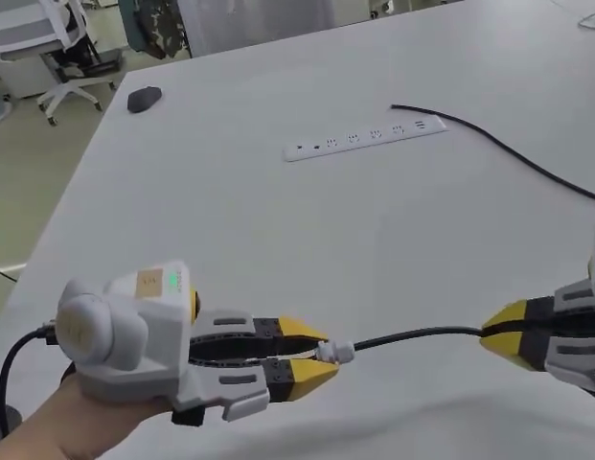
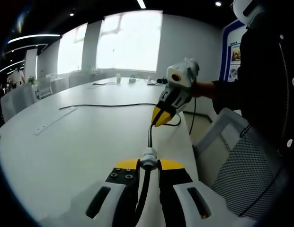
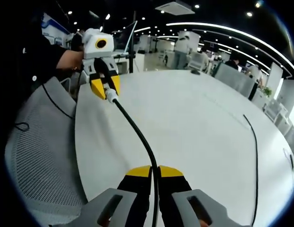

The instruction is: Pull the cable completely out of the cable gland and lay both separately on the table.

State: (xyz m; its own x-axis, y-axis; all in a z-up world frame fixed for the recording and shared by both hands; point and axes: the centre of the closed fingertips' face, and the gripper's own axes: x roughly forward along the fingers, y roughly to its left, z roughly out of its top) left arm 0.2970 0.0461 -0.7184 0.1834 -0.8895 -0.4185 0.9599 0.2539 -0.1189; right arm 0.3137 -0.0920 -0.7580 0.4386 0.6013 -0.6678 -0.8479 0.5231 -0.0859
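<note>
A small white cable gland [image 1: 333, 352] sits clamped between the yellow tips of my left gripper [image 1: 316, 360], low over the white table near its front edge. The gland [image 2: 147, 158] also appears in the left gripper view, and the gland [image 3: 110, 96] is far off in the right gripper view. A black cable [image 1: 412, 335] runs from the gland to the right into my right gripper [image 1: 491, 333], which is shut on it. In the right gripper view the cable [image 3: 137, 132] stretches from between the jaws across to the left gripper [image 3: 105, 91]. The right gripper [image 2: 158, 119] holds the cable [image 2: 150, 132] above the table.
A white power strip [image 1: 366, 138] lies mid-table with a long black cord [image 1: 508, 149] trailing right. A dark mouse [image 1: 144, 98] rests at the far left edge. Mesh office chairs [image 2: 241, 161] stand beside the table, and a person's dark sleeve [image 2: 222, 90] is near.
</note>
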